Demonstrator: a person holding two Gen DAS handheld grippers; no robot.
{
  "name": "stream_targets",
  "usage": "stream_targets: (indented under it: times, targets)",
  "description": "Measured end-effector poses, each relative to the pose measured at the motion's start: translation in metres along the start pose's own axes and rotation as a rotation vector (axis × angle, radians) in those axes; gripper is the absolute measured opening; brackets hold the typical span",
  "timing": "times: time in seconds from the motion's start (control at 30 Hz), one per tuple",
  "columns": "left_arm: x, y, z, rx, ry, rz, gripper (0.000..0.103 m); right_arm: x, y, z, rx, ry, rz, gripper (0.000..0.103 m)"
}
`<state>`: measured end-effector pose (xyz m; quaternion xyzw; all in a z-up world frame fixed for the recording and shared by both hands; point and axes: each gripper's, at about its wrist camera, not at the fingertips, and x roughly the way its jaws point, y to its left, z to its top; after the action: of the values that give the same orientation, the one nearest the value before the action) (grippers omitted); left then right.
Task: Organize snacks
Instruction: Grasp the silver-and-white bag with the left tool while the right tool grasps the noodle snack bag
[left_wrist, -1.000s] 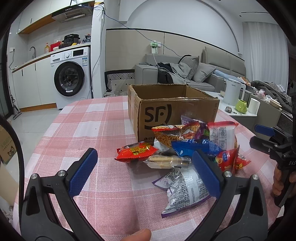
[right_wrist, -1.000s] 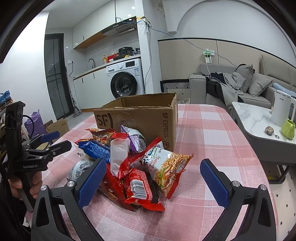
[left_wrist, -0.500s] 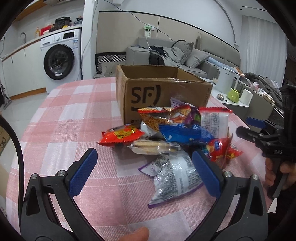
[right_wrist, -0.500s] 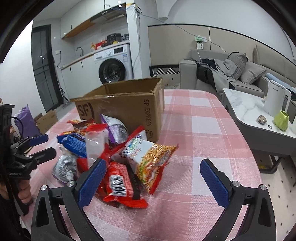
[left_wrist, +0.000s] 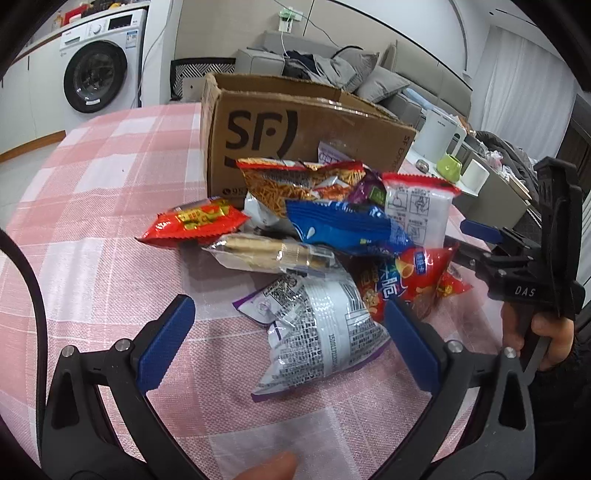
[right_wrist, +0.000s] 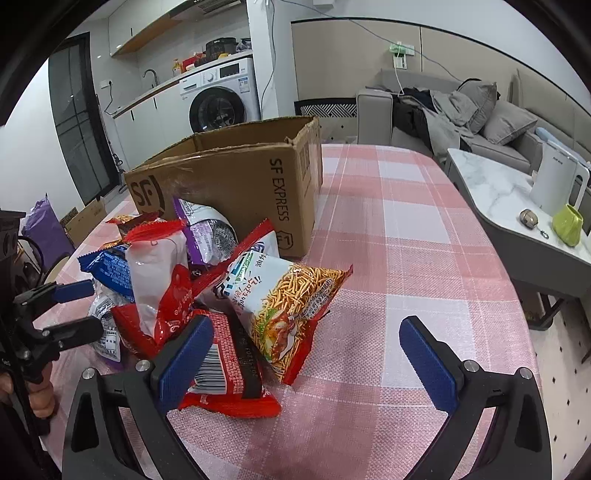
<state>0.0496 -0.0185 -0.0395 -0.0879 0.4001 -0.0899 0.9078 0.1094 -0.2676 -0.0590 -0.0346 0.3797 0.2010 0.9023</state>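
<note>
A pile of snack packets lies on the pink checked tablecloth (left_wrist: 110, 155) in front of an open brown SF cardboard box (left_wrist: 273, 136). My left gripper (left_wrist: 288, 343) is open and empty, its jaws straddling a silver and purple packet (left_wrist: 325, 332). Behind it lie a red packet (left_wrist: 192, 221), a clear wafer-roll packet (left_wrist: 273, 254) and a blue packet (left_wrist: 343, 229). My right gripper (right_wrist: 314, 358) is open and empty over a red barcode packet (right_wrist: 225, 365) and a noodle-snack packet (right_wrist: 291, 302). The box also shows in the right wrist view (right_wrist: 236, 184).
A marble side table (right_wrist: 495, 192) with a white kettle (right_wrist: 554, 184) and a green cup (right_wrist: 569, 225) stands right of the table. A grey sofa (right_wrist: 461, 118) and a washing machine (right_wrist: 218, 99) are behind. The other gripper shows at the edge of each view.
Both grippers have moved forward and down toward the snack pile. Both stay open and empty.
</note>
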Motion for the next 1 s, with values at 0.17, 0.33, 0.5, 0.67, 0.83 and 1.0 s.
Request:
stream_targets:
  times: [0.17,0.33,0.5,0.67,0.83,1.0]
  targets:
    - [0.015,-0.001,0.001,-0.019,0.025,-0.011,0.101,0.011,-0.006,0.006,0.024,0.019,0.035,0.102]
    - [0.021,0.006,-0.001,-0.035,0.056,-0.086,0.085,0.026,-0.01,0.013,0.046,0.05,0.069,0.102]
    - [0.027,0.001,0.003,-0.023,0.065,-0.133,0.066,0.039,-0.016,0.017,0.088,0.077,0.134,0.098]
    - [0.026,-0.003,0.004,-0.019,0.053,-0.168,0.052,0.047,-0.018,0.023,0.114,0.087,0.208,0.078]
    - [0.023,-0.007,0.001,-0.009,0.037,-0.159,0.047,0.046,-0.015,0.024,0.107,0.073,0.224,0.06]
    - [0.02,-0.008,0.003,0.002,0.017,-0.148,0.044,0.035,-0.014,0.012,0.096,0.038,0.199,0.044]
